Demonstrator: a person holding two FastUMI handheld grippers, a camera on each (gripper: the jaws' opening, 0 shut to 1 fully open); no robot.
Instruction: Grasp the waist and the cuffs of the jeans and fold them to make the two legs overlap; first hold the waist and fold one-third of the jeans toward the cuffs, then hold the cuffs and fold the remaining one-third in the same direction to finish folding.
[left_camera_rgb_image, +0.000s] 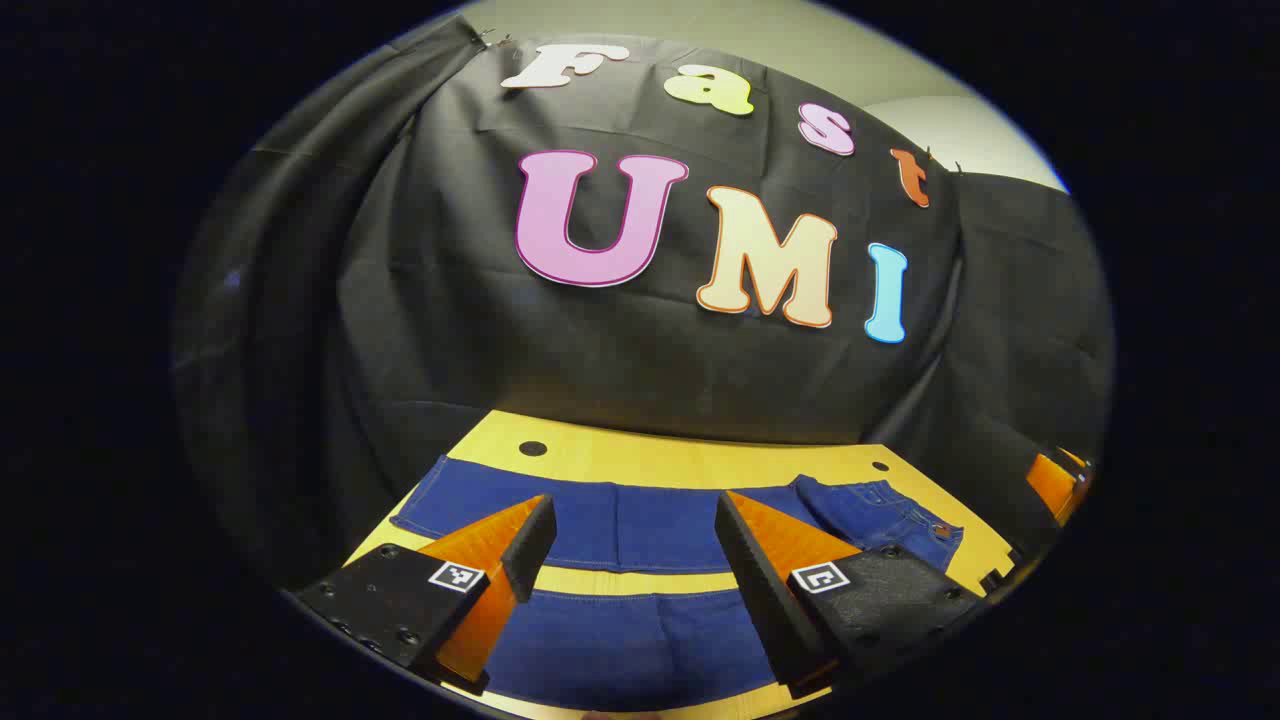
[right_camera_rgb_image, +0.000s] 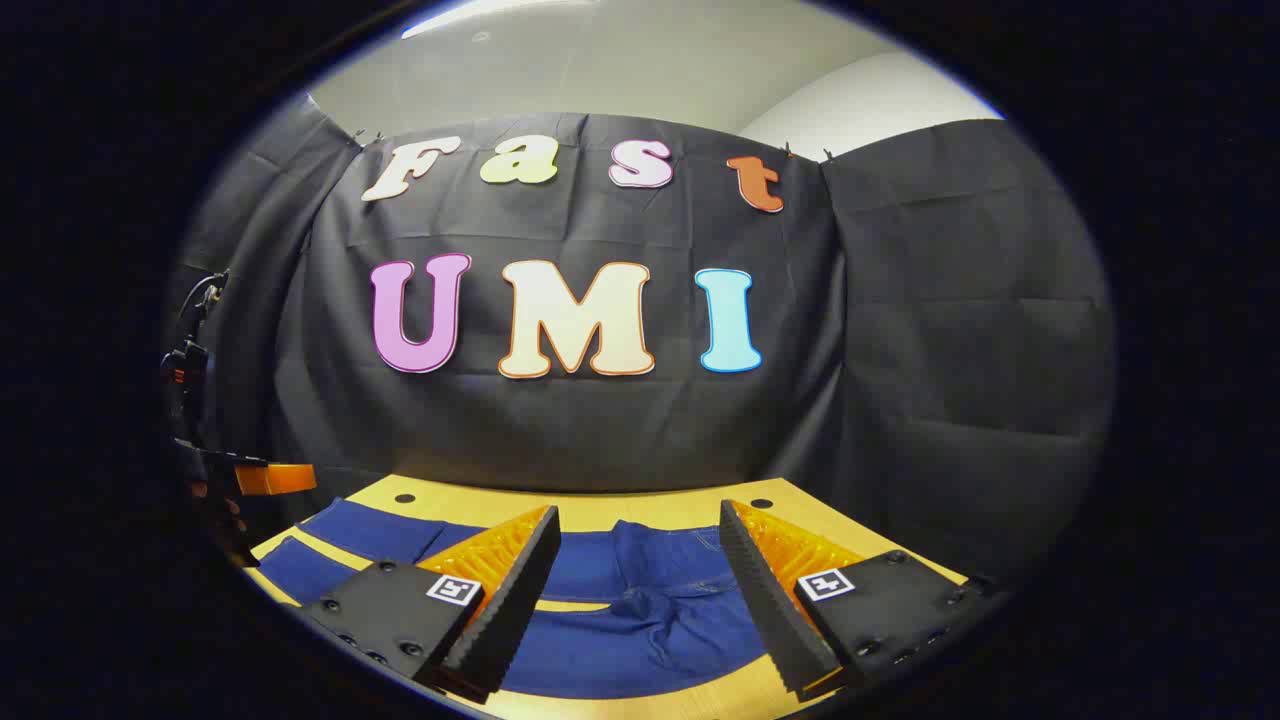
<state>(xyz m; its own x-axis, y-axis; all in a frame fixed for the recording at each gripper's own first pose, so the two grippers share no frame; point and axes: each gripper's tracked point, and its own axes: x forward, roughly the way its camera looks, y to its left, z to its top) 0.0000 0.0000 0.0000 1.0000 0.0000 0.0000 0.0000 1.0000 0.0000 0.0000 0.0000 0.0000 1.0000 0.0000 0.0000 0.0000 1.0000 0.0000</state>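
Note:
Dark blue jeans (left_camera_rgb_image: 620, 525) lie spread flat on the yellow table (left_camera_rgb_image: 640, 460), the two legs side by side with a strip of table between them. The waist (left_camera_rgb_image: 900, 515) with its button sits at the right of the left gripper view. My left gripper (left_camera_rgb_image: 635, 545) hovers open above the legs, nothing between its fingers. In the right gripper view the jeans (right_camera_rgb_image: 640, 610) show their crotch and waist part, and my right gripper (right_camera_rgb_image: 640, 565) hangs open over it. The left gripper (right_camera_rgb_image: 250, 478) appears far left there, above the cuffs.
Black cloth walls close the booth behind and on both sides of the table. Small round holes (left_camera_rgb_image: 532, 448) mark the tabletop near its far edge. The other gripper (left_camera_rgb_image: 1055, 485) shows at the right edge of the left gripper view.

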